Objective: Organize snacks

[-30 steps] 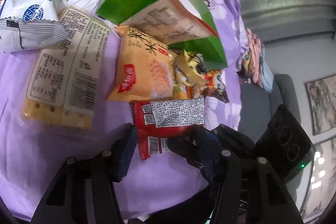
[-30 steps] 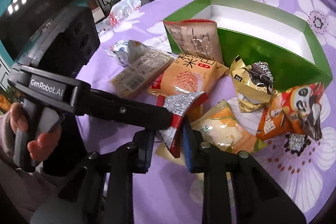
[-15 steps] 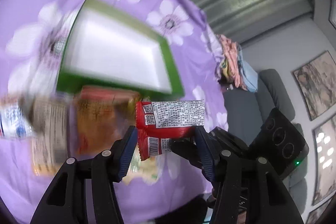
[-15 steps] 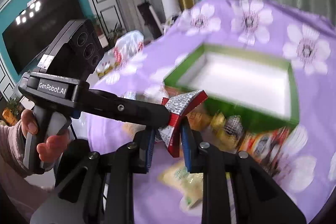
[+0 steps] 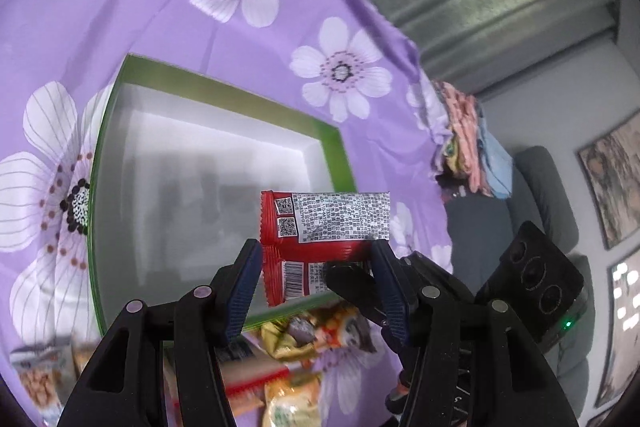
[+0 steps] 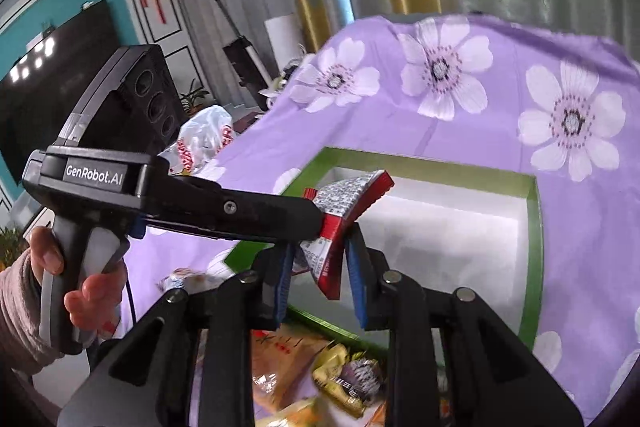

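Note:
A red snack packet [image 5: 320,227] with a silver printed label hangs in the air over the white inside of the green box [image 5: 332,155]. My left gripper [image 5: 316,287] is shut on it, one blue pad at each side edge. In the right wrist view the same packet [image 6: 344,203] stands edge-on between the fingers of my right gripper [image 6: 320,291]. Those jaws are opening, and a thin gap shows at each pad. A right fingertip [image 5: 348,273] lies over the packet's lower right. The left tool's handle [image 6: 92,179] sits in a person's hand [image 6: 88,291].
Loose snack packets [image 5: 304,335] lie on the purple flowered cloth [image 5: 180,7] just in front of the box's near rim [image 6: 320,323]. Folded clothes [image 5: 464,143] sit at the cloth's far edge beside a grey sofa [image 5: 540,195]. A white plastic bag [image 6: 204,135] lies beyond the left edge.
Both grippers have risen and moved forward with the red packet, from above the snack pile to above the green box. The pile has dropped to the bottom of both views.

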`<state>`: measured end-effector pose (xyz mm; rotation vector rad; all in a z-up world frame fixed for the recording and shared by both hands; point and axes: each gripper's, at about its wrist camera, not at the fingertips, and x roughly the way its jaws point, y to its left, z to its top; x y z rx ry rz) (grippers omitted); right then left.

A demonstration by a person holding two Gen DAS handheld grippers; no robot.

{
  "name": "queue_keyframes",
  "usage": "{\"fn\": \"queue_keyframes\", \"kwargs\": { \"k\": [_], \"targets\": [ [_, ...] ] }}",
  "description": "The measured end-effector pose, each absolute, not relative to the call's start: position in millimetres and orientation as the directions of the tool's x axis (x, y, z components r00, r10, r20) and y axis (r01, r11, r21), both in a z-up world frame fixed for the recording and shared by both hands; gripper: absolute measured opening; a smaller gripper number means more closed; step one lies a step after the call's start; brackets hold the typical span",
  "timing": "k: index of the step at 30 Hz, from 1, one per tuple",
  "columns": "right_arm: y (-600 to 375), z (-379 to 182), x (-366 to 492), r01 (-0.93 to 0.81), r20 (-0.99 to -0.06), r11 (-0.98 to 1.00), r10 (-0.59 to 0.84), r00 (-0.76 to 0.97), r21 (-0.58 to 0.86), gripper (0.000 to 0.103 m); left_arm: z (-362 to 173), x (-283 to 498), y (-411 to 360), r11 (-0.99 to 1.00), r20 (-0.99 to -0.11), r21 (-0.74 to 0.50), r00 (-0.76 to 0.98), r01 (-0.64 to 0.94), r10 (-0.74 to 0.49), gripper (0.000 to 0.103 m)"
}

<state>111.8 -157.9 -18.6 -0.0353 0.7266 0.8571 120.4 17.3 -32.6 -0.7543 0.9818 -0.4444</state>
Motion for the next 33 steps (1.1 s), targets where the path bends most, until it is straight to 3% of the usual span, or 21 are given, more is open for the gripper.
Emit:
{"fn": "queue_keyframes", "kwargs": {
  "k": [2, 4, 6, 24, 33],
  "targets": [
    [-158, -26, 117, -0.678, -0.609, 0.692, 0.656, 0.446, 0.249, 0.039, -38, 128, 17, 0.675, -0.591, -0.738, 0.491, -0.009, -0.640, 0.057],
    [-161, -34, 122, -0.633, -0.629, 0.736, 0.615, 0.476, 0.241, 0.053, -46, 134, 19, 0.684, -0.619, -0.728, 0.474, -0.046, -0.627, 0.068],
    [-167, -37, 122, -0.614, -0.630, 0.744, 0.615, 0.474, 0.265, 0.054, -49, 134, 21, 0.701, -0.645, -0.709, 0.471, -0.077, -0.602, 0.081],
    [-232, -23, 35, -0.538, -0.628, 0.810, 0.548, 0.553, 0.233, 0.067, -4, 41, 8, 0.931, -0.772, -0.360, 0.577, -0.052, -0.266, 0.083],
    [-242, -48, -17, -0.536, -0.685, 0.819, 0.510, 0.521, 0.203, 0.070, -30, -7, -24, 0.942, -0.797, -0.335, 0.527, 0.019, -0.294, 0.083]
  ]
}}
